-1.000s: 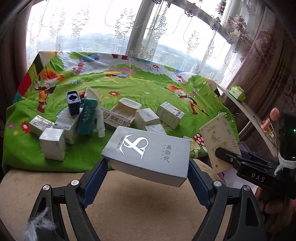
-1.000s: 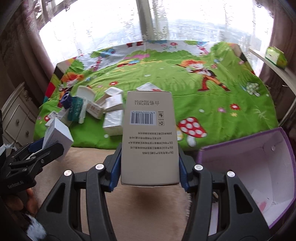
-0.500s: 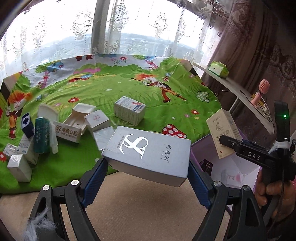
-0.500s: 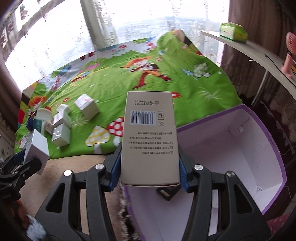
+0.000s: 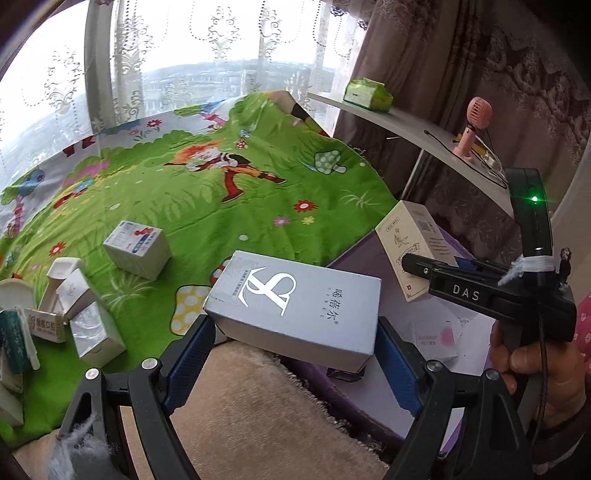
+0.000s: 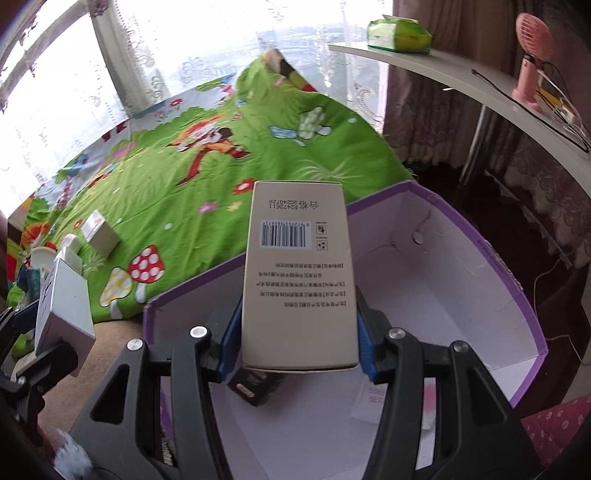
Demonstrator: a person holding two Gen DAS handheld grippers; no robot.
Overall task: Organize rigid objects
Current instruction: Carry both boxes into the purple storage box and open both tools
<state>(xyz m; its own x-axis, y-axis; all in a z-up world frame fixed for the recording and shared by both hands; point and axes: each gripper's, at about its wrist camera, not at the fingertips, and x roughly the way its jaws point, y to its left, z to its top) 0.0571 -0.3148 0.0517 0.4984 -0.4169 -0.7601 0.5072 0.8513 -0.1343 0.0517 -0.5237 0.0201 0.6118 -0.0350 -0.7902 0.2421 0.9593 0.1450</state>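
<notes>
My left gripper (image 5: pixel 293 339) is shut on a wide silver box (image 5: pixel 295 306) with a white logo, held crosswise just over the near left rim of the purple bin (image 5: pixel 354 254). In the right wrist view my right gripper (image 6: pixel 299 332) is shut on a tall beige box (image 6: pixel 299 273) with a barcode, hanging over the open purple bin (image 6: pixel 517 295) with its white inside. A small dark box (image 6: pixel 255 387) lies on the bin's floor below it. The right gripper (image 5: pixel 413 262) and the beige box (image 5: pixel 410 251) also show at the right of the left wrist view.
Several small white and silver boxes (image 5: pixel 136 249) stand on the green cartoon bedspread (image 5: pixel 221 206) to the left. A curved white shelf (image 6: pixel 480 85) at the right carries a green pack (image 6: pixel 399 35) and a pink fan (image 6: pixel 532 55). Beige carpet (image 5: pixel 251 406) lies below.
Both grippers have swung to the right with their boxes, from in front of the bed to over the purple bin. The pile of boxes has slid to the left edge of both views.
</notes>
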